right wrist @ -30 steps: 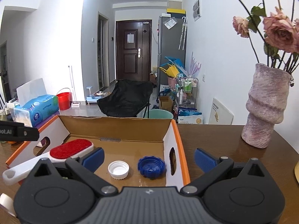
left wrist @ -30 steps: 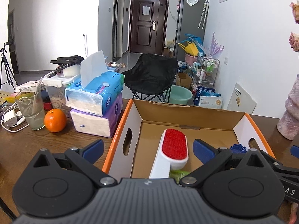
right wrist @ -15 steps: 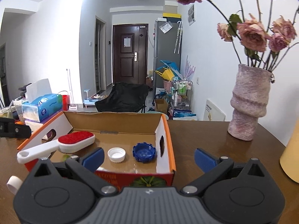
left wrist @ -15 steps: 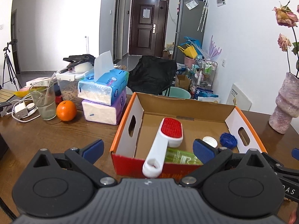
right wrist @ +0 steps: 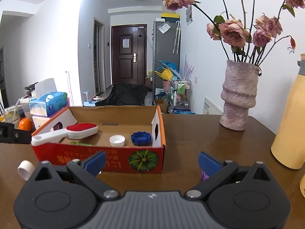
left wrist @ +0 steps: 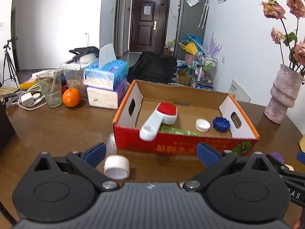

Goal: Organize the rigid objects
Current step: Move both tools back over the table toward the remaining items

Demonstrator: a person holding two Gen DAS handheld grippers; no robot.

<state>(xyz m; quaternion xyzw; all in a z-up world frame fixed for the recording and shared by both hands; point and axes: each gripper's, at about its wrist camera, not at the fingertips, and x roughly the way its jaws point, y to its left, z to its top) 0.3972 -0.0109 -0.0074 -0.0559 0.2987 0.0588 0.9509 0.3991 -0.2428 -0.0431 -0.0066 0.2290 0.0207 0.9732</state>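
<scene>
An orange cardboard box (left wrist: 183, 147) (right wrist: 99, 153) stands on the brown table. Inside it lie a white brush with a red pad (left wrist: 162, 116) (right wrist: 76, 130), a green packet (left wrist: 177, 130), a white cap (left wrist: 203, 125) (right wrist: 117, 140) and a blue cap (left wrist: 221, 124) (right wrist: 141, 138). The brush handle sticks out over the box's front wall. A white ring of tape (left wrist: 116, 167) (right wrist: 25, 168) lies on the table before the box, between the left gripper's fingers. My left gripper (left wrist: 150, 152) is open. My right gripper (right wrist: 151, 160) is open and empty; a small purple object (right wrist: 204, 175) sits by its right finger.
Stacked tissue packs (left wrist: 106, 84), an orange (left wrist: 71, 97), a glass (left wrist: 50, 90) and cables (left wrist: 28, 99) crowd the table's left. A pink vase with dried roses (right wrist: 238, 95) and a yellow jug (right wrist: 289, 124) stand at the right.
Both grippers have drawn back from over the box to the table in front of it. The box's front wall and the tape ring have come into view.
</scene>
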